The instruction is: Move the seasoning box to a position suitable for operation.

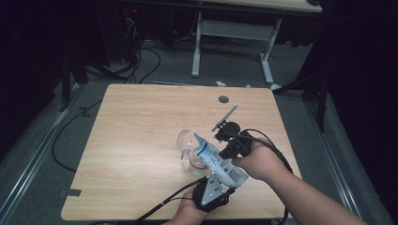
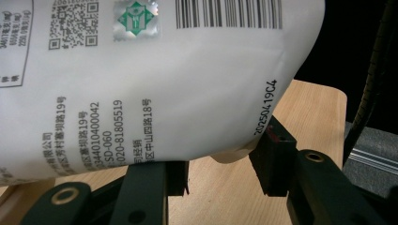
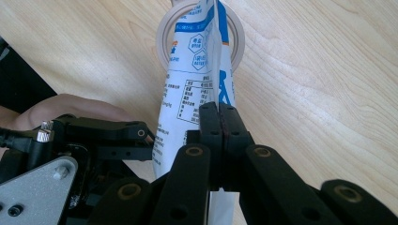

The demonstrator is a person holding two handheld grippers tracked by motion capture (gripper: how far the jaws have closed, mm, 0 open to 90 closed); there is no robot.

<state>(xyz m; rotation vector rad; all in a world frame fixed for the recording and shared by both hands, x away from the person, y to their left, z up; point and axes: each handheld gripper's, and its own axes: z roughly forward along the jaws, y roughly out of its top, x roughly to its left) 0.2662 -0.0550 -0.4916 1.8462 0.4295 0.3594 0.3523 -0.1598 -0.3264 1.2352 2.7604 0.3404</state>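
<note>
A white and blue pouch (image 1: 219,161) is held up over a clear glass (image 1: 191,149) near the front edge of the counter (image 1: 141,140). It leans toward the glass, likely to pour. The right gripper (image 3: 219,123) pinches the pouch's thin side seam, fingers shut tight on it. The left gripper (image 2: 218,171) holds the fat bottom between half-closed fingers. Both hands reach in from the front.

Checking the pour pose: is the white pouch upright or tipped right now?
Tipped. The white pouch slants from the right gripper, shut on its edge, down toward the clear glass; the left gripper props its bottom.
</note>
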